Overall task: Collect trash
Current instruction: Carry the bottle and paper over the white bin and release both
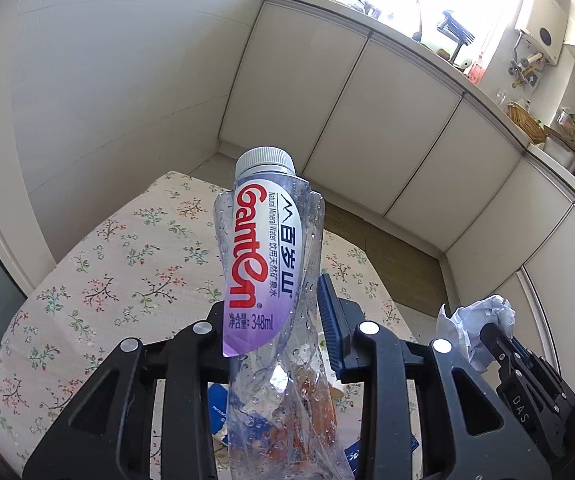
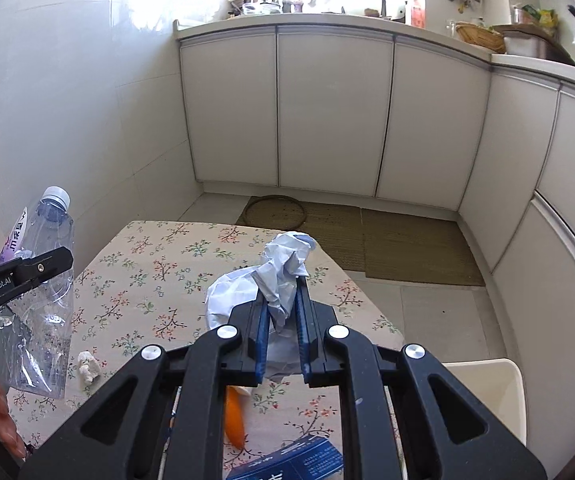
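Below, a white scrap [image 2: 88,367], orange peel [image 2: 234,420] and blue packet [image 2: 287,462] litter the floral tablecloth [image 2: 147,272].

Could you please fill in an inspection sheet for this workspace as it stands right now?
Surface: table with floral cloth, mostly bare at its far end.
Job's things: crushed clear water bottle with white cap, held above the table; crumpled white paper, also held up.
Clutter: small white scrap, orange item and blue carton lying on the cloth.
Grippers: left gripper shut on the bottle; right gripper shut on the paper.
Cables: nothing seen.
Surroundings: white cabinets under a cluttered counter, woven floor mats, pale chair to the right of the table.
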The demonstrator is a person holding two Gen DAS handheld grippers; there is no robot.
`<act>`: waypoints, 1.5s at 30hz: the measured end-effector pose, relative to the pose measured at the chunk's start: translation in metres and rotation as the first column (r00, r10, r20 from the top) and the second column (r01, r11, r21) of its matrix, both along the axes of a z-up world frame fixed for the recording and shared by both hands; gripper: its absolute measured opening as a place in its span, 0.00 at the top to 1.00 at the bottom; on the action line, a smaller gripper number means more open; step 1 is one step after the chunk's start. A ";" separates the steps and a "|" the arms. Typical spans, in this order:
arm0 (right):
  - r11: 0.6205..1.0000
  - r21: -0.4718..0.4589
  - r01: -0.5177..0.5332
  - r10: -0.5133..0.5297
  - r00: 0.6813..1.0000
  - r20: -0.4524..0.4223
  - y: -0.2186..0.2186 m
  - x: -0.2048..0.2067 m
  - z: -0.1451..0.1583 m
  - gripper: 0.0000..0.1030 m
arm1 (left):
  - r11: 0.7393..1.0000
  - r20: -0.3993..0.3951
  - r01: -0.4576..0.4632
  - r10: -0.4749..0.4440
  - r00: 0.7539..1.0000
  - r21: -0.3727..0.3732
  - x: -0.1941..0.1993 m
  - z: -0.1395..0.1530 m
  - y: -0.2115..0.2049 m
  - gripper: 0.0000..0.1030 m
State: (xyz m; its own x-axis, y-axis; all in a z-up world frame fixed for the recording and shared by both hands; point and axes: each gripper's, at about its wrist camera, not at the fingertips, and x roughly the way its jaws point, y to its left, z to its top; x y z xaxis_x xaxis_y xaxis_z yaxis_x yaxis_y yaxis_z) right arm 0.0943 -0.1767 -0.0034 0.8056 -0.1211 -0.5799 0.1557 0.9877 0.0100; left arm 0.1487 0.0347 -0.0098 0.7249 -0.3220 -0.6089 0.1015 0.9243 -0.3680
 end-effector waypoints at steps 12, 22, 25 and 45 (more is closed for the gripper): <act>0.991 -0.008 0.135 -0.135 0.991 0.000 -0.060 -0.025 0.003 0.88 | 0.995 0.025 0.096 -0.096 0.995 0.002 -0.010 0.001 -0.057 0.70; 0.969 -0.027 0.247 -0.247 0.969 -0.011 -0.114 -0.052 0.001 0.88 | 0.982 0.036 0.188 -0.188 0.982 0.009 -0.023 0.000 -0.114 0.70; 0.959 -0.027 0.282 -0.283 0.959 -0.022 -0.132 -0.061 -0.001 0.88 | 0.976 0.035 0.215 -0.216 0.976 0.012 -0.028 -0.001 -0.132 0.70; 0.870 0.028 0.492 -0.488 0.869 -0.076 -0.242 -0.128 -0.018 0.58 | 0.902 0.025 0.430 -0.431 0.902 0.031 -0.071 -0.011 -0.269 0.70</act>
